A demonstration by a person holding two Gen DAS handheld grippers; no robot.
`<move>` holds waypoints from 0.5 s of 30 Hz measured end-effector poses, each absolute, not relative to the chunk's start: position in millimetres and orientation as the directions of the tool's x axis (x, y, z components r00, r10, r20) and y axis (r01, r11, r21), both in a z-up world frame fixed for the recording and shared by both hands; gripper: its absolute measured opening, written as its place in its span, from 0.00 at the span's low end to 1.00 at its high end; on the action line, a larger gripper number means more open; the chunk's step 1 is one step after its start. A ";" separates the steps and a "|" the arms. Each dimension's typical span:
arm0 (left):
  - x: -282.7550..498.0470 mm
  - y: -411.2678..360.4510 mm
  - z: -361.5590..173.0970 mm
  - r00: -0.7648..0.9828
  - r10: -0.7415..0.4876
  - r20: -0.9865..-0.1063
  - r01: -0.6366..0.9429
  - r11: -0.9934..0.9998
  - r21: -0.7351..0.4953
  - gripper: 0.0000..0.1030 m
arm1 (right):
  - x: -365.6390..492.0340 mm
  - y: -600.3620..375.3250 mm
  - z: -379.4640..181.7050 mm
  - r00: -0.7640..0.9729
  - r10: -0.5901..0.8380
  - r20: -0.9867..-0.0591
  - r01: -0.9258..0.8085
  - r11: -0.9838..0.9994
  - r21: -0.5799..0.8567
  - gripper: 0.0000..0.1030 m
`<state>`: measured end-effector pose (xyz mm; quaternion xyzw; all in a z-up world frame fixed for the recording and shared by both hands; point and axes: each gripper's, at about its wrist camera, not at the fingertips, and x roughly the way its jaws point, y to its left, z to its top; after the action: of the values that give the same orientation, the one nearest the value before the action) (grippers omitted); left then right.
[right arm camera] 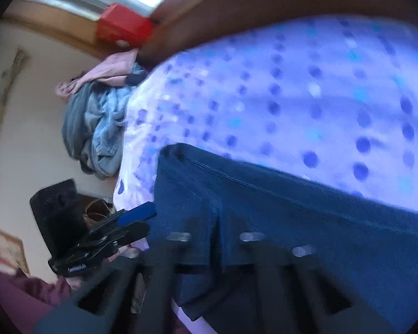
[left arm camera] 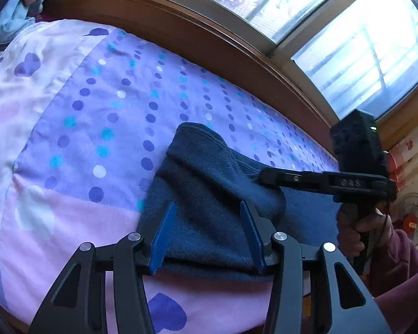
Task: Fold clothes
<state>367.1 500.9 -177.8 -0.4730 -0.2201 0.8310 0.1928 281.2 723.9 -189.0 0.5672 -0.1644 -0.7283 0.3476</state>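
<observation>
Dark blue fleece garment (left arm camera: pixel 209 183) lies on a purple polka-dot bedsheet (left arm camera: pixel 103 117). Left gripper (left arm camera: pixel 209 217) stands released, its blue pads straddling the fabric; right gripper (left arm camera: pixel 264 176) is clenched on the garment's fold.

Embossed lettering is present on the right gripper (left arm camera: pixel 260 176) arm and the left gripper (right arm camera: pixel 146 217) body; neither marking is legible.

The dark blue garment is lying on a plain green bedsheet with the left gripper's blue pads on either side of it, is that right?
Not quite: the bedsheet is purple with dots, not plain green, as the left wrist view shows. The dark blue garment does lie on it, between the left gripper's blue pads.
</observation>
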 end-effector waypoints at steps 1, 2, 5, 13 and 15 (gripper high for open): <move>366.7 501.7 -179.3 -0.479 0.522 -0.705 -0.104 -0.832 -0.545 0.47 | 282.7 721.1 -186.4 -0.118 -0.683 -0.721 0.340 -0.710 0.617 0.04; 365.9 503.3 -182.3 -0.477 0.516 -0.712 -0.097 -0.836 -0.541 0.47 | 282.1 721.8 -186.1 -0.124 -0.666 -0.736 0.341 -0.725 0.599 0.04; 366.1 507.0 -185.0 -0.481 0.495 -0.723 -0.087 -0.848 -0.523 0.47 | 281.2 732.4 -181.7 -0.168 -0.627 -0.761 0.330 -0.763 0.556 0.03; 369.1 514.9 -180.6 -0.483 0.455 -0.748 -0.083 -0.875 -0.478 0.46 | 281.5 743.3 -192.2 -0.129 -0.569 -0.812 0.273 -0.808 0.523 0.17; 372.2 514.8 -174.0 -0.480 0.461 -0.746 -0.083 -0.871 -0.484 0.46 | 286.2 755.6 -189.9 -0.146 -0.586 -0.797 0.211 -0.806 0.553 0.35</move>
<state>372.2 514.8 -174.0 -0.4831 -0.1955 0.8379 0.1623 286.2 755.6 -189.9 0.5955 -0.1572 -0.7404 0.2692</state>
